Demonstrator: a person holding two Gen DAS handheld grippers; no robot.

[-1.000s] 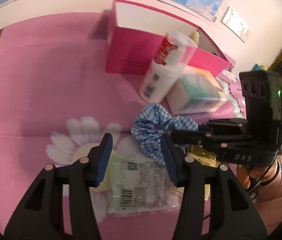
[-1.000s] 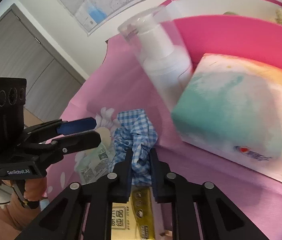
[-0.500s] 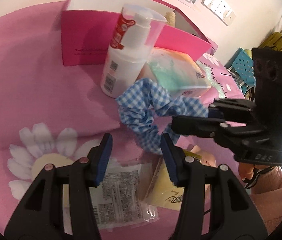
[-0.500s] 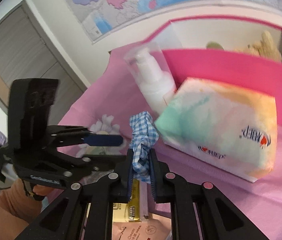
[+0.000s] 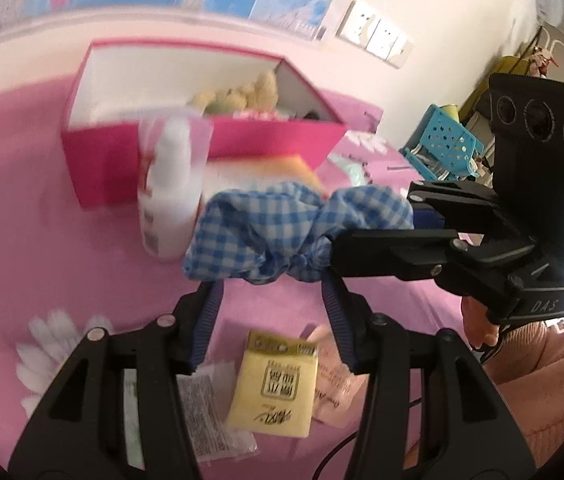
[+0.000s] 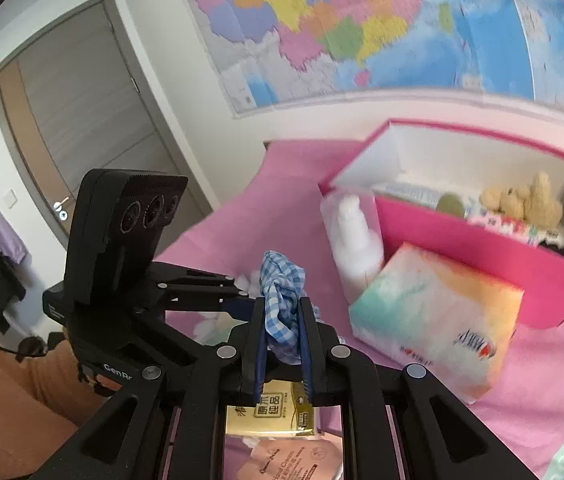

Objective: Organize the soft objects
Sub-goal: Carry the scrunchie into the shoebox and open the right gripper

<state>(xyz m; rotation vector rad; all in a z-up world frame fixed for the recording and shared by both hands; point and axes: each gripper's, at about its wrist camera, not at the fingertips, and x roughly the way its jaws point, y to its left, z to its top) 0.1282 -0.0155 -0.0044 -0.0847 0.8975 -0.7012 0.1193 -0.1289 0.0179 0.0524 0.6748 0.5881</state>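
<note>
A blue-and-white checked scrunchie point(image 6: 282, 280) hangs in the air above the pink cloth, with my right gripper point(image 6: 282, 322) shut on it. In the left wrist view the scrunchie point(image 5: 282, 236) dangles from the right gripper point(image 5: 366, 224), just above and ahead of my left gripper point(image 5: 272, 314). The left gripper stands open with nothing between its blue pads point(image 5: 206, 320). Behind it is the open pink box point(image 6: 482, 252), which holds a beige plush toy point(image 6: 522, 200) and a few small items.
A white pump bottle point(image 5: 170, 192) and a pastel tissue pack point(image 6: 434, 320) stand against the box front. A yellow packet point(image 5: 274, 388), a clear printed packet point(image 5: 210, 412) and a pink sachet point(image 6: 290, 464) lie below the grippers. A person's hand and sleeve point(image 5: 542, 380) are at the right.
Both grippers have risen. The right one has lifted the scrunchie off the cloth. The inside of the box has come into view.
</note>
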